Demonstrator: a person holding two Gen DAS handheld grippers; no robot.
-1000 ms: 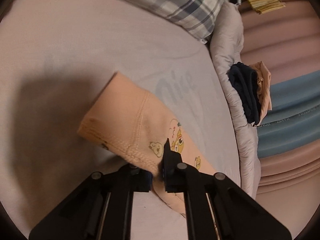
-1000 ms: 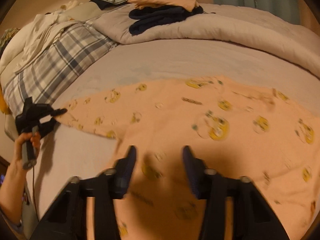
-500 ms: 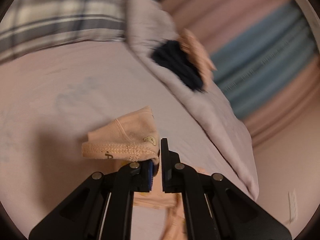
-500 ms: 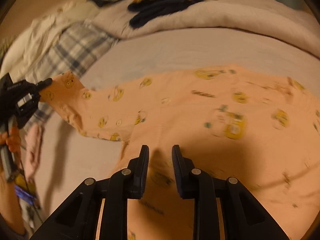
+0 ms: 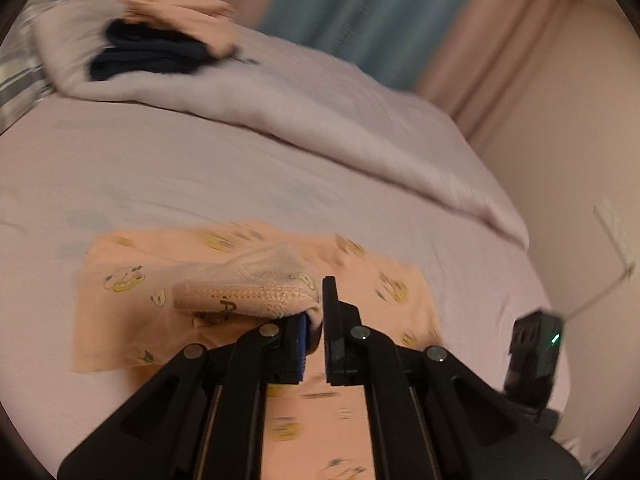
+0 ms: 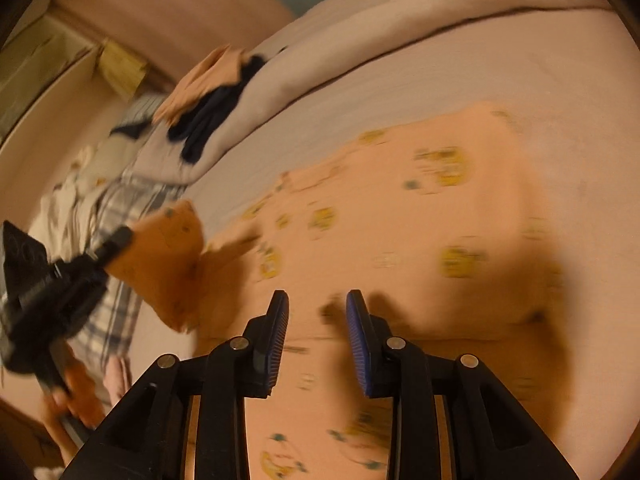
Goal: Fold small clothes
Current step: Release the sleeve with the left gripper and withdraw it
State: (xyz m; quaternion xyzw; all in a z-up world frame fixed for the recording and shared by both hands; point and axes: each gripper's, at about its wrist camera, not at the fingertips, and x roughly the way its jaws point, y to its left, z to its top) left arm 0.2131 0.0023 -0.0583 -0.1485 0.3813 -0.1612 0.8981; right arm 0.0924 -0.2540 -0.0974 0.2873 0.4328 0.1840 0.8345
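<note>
Left claw [image 5: 314,322] pinches one peach shirt's [image 6: 400,232] cuff; right claw [image 6: 316,336] gapes.

You have almost nothing readable here: the peach garment [image 5: 248,292] shows one dark mark like a letter "A" on its stitched hem, too blurred to confirm. Its other prints are cartoon figures.

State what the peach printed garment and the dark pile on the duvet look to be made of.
Peach garment: looks like soft matte knit, probably cotton jersey; its stitched hem drapes limply from the left gripper, and cartoon prints sit flat on it. Dark pile: navy fabric, matte, folded in thick soft layers; too blurred to tell the weave.
</note>
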